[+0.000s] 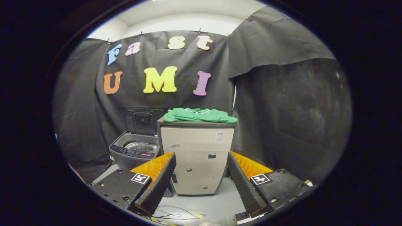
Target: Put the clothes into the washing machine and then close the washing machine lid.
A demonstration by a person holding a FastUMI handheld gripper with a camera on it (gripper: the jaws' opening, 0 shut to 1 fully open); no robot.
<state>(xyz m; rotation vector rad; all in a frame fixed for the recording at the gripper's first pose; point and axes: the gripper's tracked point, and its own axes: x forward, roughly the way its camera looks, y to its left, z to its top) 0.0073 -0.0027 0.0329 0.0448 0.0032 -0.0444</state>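
- Cabinet (196,157), dead ahead at 12 o'clock beyond your fingers, serves as staging shelf.
- Washing machine (135,150), at cabinet's 9 o'clock: lid (142,121) up, ready for loading.
- Green shirt (199,115) folded atop cabinet.
- Your gripper (201,175): fingers wide, holding nothing.

Gripper (201,163) level; its jaws spread wide, holding nothing.

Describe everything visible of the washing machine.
The washing machine is a grey top-loader standing on the floor against the left side of the beige cabinet. Its lid is raised upright at the back, leaving the metal drum exposed. A dark control panel runs along its front edge. It sits beyond the open tool, untouched.
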